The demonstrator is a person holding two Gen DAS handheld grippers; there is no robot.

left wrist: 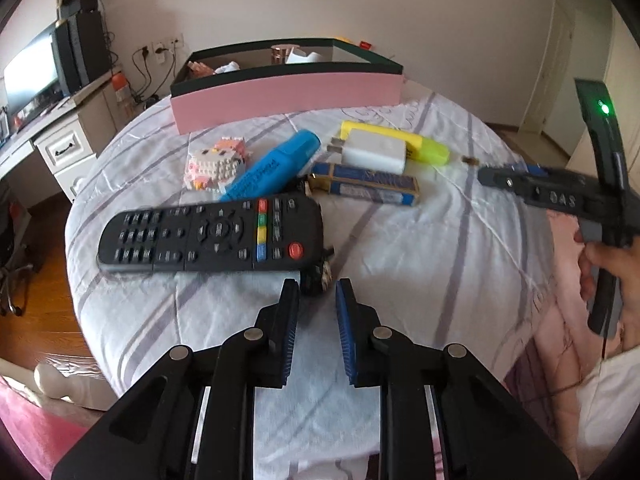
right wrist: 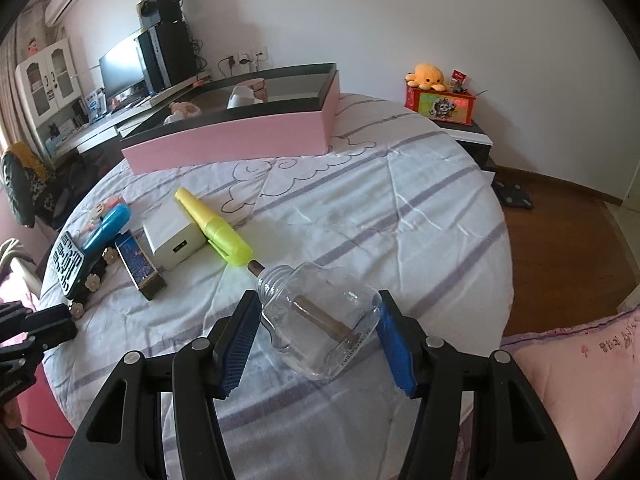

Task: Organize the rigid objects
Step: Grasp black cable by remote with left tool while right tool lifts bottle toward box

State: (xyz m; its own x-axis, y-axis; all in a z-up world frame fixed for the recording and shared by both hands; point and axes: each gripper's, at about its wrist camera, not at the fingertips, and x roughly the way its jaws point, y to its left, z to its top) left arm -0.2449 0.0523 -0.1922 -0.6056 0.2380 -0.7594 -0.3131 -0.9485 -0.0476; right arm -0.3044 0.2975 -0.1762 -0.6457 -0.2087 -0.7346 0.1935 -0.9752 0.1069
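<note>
A clear glass bottle [right wrist: 320,320] with a brown stick inside lies on the bed between my right gripper's [right wrist: 318,312] blue pads; the jaws are wide and touch its sides lightly or not at all. My left gripper [left wrist: 318,286] is open, just in front of a small dark toy [left wrist: 318,276] beside the black remote [left wrist: 212,236]. A blue highlighter [left wrist: 272,168], yellow highlighter [left wrist: 416,142], white charger [left wrist: 376,152], blue box [left wrist: 368,184] and pink block figure [left wrist: 218,162] lie beyond. The pink storage box [left wrist: 288,92] stands at the back.
The right hand-held gripper [left wrist: 560,196] shows at the right of the left wrist view. The pink box holds a few items. A desk with monitor [left wrist: 32,76] stands left of the bed, a nightstand with toys [right wrist: 444,96] at the right. A pink pillow [right wrist: 576,372] lies near right.
</note>
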